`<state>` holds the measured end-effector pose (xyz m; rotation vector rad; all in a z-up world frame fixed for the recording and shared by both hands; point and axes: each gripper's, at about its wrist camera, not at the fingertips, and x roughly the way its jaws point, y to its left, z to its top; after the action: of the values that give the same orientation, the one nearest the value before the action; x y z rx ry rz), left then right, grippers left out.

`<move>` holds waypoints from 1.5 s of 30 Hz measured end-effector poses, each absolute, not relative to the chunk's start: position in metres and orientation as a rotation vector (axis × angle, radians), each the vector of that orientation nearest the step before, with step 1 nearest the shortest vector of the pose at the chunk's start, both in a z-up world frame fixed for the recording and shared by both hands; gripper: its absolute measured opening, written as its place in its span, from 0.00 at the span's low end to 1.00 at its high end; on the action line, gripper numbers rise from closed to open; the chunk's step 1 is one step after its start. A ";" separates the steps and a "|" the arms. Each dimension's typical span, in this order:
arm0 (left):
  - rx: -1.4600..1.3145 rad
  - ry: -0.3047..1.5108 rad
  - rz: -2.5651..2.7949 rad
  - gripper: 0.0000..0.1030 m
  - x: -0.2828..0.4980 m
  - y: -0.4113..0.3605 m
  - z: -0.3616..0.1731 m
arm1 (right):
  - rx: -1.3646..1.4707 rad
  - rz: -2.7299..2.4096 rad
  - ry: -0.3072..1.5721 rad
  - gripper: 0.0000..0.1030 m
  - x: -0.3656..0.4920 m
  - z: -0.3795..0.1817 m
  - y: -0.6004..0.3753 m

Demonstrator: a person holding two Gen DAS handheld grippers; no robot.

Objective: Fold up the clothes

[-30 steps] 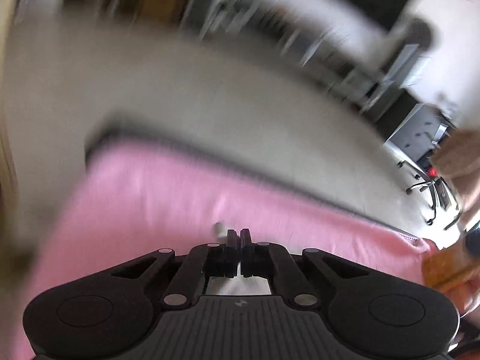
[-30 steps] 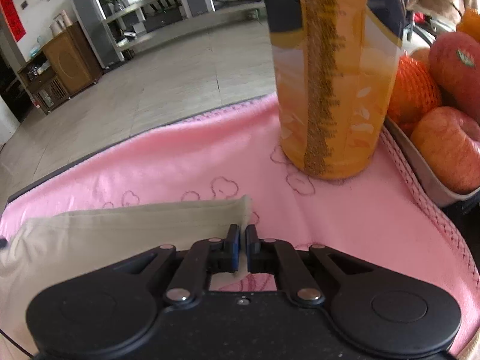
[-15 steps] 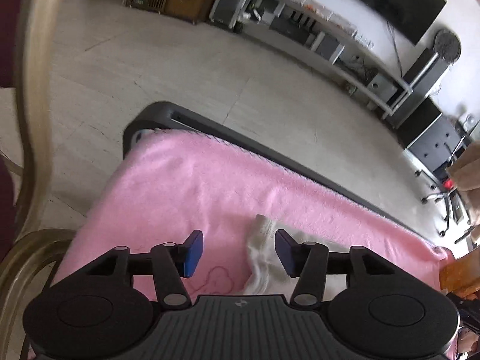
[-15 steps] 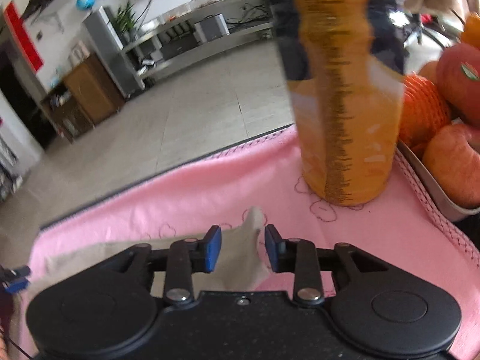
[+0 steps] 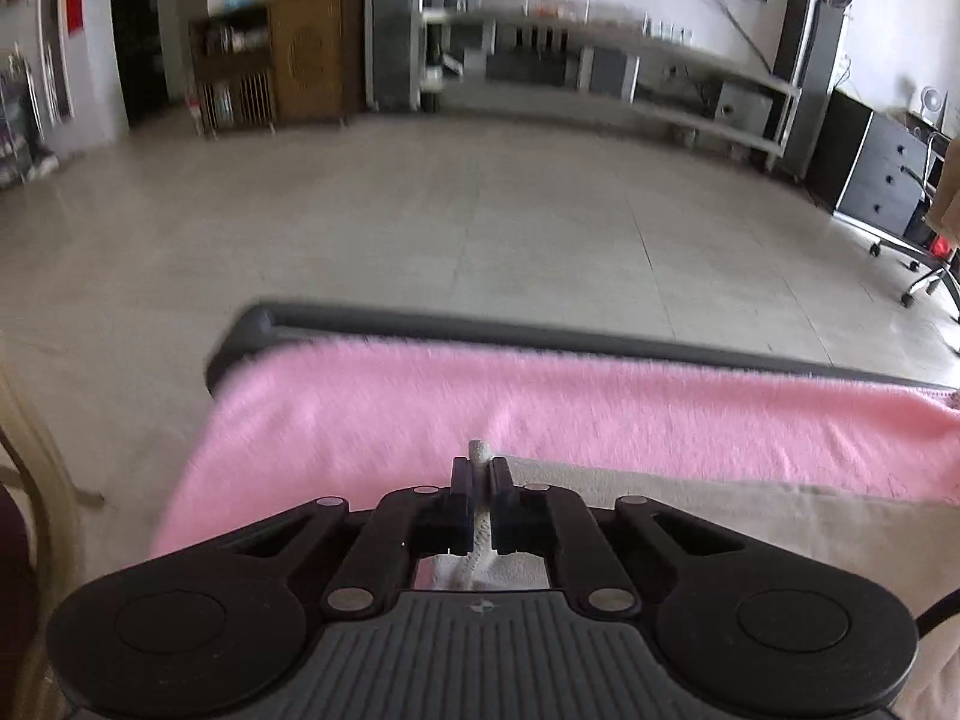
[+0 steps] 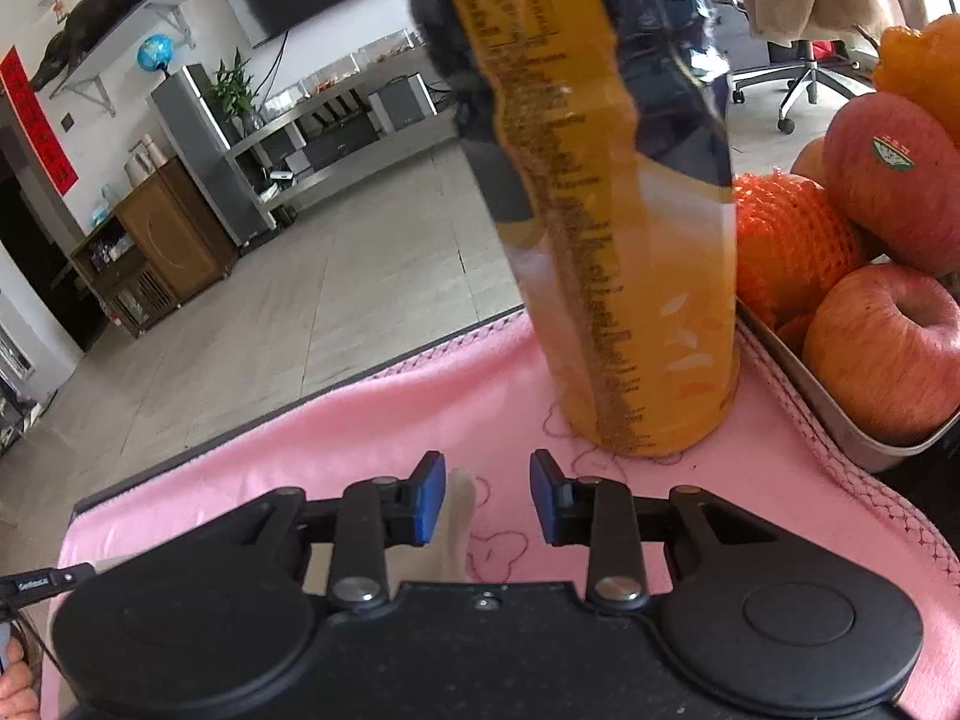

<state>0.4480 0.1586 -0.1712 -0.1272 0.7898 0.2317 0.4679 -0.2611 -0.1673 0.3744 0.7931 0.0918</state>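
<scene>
Desk [image 5: 252, 324]: dark-edged, seen across the lower half of both wrist views, with open floor beyond it.

Pink towel [image 5: 390, 408]: spread over the desk as a cover, printed with small outlined shapes near the right side.

Beige garment [image 5: 750, 516]: the item to be folded. It was laid flat on the pink towel, stretched between the two grippers; one end was seen in the left wrist view, and a narrow tip of it [image 6: 459, 516] was seen in the right wrist view. No finished fold could be made out, as most of the cloth was hidden under the gripper bodies.

Orange drink bottle [image 6: 636, 312]: stood upright on the towel, just ahead of the right gripper and beside the metal tray [image 6: 840, 432].

Metal tray: set at the right edge of the desk, filled with apples [image 6: 888, 354] and netted oranges.

Left gripper [image 5: 479, 483]: clenched on a bunched white-beige edge of the garment, a small tuft of which was left sticking out past the fingertips.

Right gripper [image 6: 487, 495]: released, jaws held apart; the garment's tip was found between the pads, nearer the left one, without being pressed.

Progress: judged early to middle. One end was secured; the other remained to be gripped before the cloth could be carried over into a fold.
</scene>
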 end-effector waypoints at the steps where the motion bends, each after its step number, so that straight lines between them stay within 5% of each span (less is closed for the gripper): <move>1: -0.114 0.778 0.241 0.05 0.447 0.158 -0.169 | 0.378 0.095 0.805 0.31 0.470 -0.169 -0.261; 4: -0.078 0.761 0.260 0.05 0.448 0.153 -0.164 | 0.388 0.102 0.827 0.30 0.477 -0.175 -0.258; 7: -0.049 0.748 0.264 0.05 0.449 0.149 -0.161 | 0.400 0.106 0.839 0.06 0.486 -0.179 -0.253; 17: 0.085 0.642 0.456 0.04 0.460 0.160 -0.160 | 0.012 0.133 0.473 0.05 0.485 -0.132 -0.168; 24: 0.166 0.692 0.490 0.06 0.478 0.153 -0.205 | -0.109 -0.001 0.560 0.05 0.509 -0.177 -0.140; 30: 0.148 0.722 0.515 0.24 0.467 0.164 -0.183 | -0.183 -0.135 0.630 0.06 0.515 -0.180 -0.136; 45: 0.056 0.862 0.311 0.25 0.219 0.155 -0.086 | 0.237 0.084 0.733 0.15 0.318 -0.030 -0.271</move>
<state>0.2191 0.1554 -0.0855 0.0563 0.8621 0.3109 0.3183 -0.2708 -0.0299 0.2365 0.7334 0.0842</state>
